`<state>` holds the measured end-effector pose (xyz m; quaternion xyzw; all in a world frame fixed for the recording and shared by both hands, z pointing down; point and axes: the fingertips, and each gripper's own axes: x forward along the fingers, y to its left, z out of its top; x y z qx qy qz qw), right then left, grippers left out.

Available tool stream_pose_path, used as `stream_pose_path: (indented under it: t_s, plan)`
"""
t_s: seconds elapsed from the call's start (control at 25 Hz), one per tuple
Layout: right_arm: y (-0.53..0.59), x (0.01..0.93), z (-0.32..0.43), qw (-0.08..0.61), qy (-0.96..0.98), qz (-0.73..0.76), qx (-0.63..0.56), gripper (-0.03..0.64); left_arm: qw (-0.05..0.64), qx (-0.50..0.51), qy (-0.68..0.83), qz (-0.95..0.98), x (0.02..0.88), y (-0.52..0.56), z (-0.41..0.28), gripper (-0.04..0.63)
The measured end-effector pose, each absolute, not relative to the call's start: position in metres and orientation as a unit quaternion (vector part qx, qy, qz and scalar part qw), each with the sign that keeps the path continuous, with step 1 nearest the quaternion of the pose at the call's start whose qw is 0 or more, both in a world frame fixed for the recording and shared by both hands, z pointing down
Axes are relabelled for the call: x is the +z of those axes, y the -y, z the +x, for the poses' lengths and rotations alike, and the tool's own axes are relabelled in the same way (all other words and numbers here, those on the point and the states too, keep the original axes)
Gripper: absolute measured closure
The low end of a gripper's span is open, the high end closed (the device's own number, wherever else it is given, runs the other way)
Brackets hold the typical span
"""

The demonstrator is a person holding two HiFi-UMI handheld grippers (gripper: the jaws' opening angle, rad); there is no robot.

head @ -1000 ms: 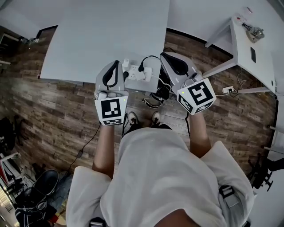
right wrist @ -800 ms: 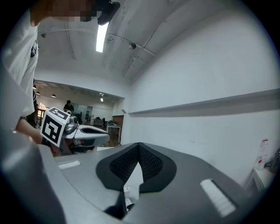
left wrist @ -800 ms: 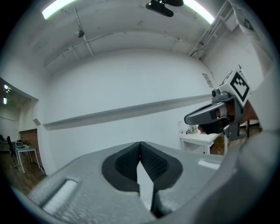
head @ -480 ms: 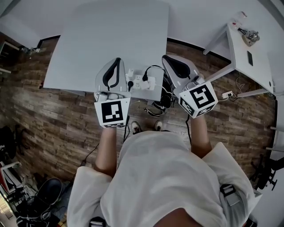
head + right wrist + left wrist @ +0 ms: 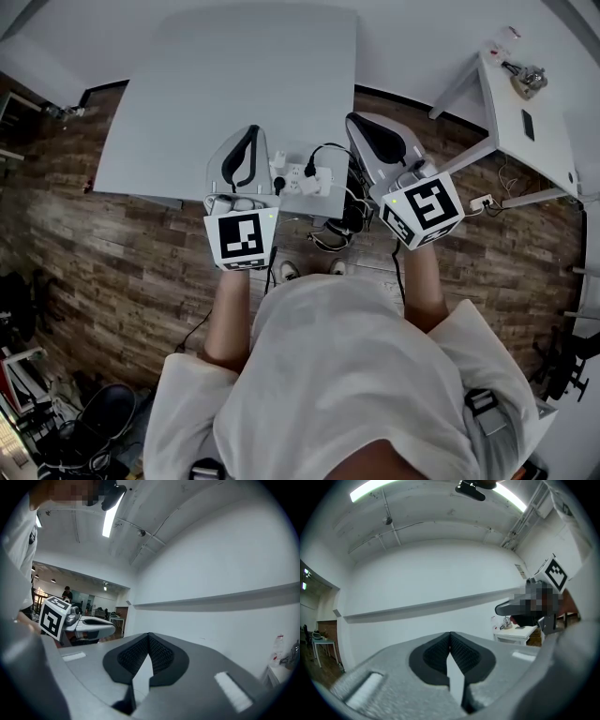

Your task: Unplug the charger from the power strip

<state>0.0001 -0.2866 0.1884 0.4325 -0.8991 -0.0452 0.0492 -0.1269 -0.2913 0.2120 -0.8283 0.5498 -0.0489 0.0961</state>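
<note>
The left gripper [image 5: 248, 132] and right gripper [image 5: 355, 120], both clamped shut on nothing, are hovering higher than a second ago, flanking the power strip [image 5: 302, 177].

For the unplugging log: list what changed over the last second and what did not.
The grey left gripper and right gripper shifted slightly: their tips now lie further past the white power strip in the head view. Nothing was gripped or released: both jaws remain shut and empty. The black plug stays in the strip on the white table.

An office (open-plan): white desks [image 5: 225, 84], ceiling strip lights [image 5: 111, 515].
</note>
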Motion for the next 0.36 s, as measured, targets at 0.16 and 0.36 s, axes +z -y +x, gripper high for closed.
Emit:
stream_pose_path:
  t_s: [0.16, 0.36]
  plan:
    - [0.2890, 0.1892, -0.0018, 0.053, 0.899, 0.433, -0.049, 0.616, 0.096, -0.050, -0.549, -0.829, 0.2130, 0.2936, -0.1285, 0.591]
    - [0.2918, 0.1907, -0.0031, 0.056, 0.900, 0.430, -0.047, 0.616, 0.094, -0.048, -0.551, -0.828, 0.2119, 0.2964, -0.1288, 0.591]
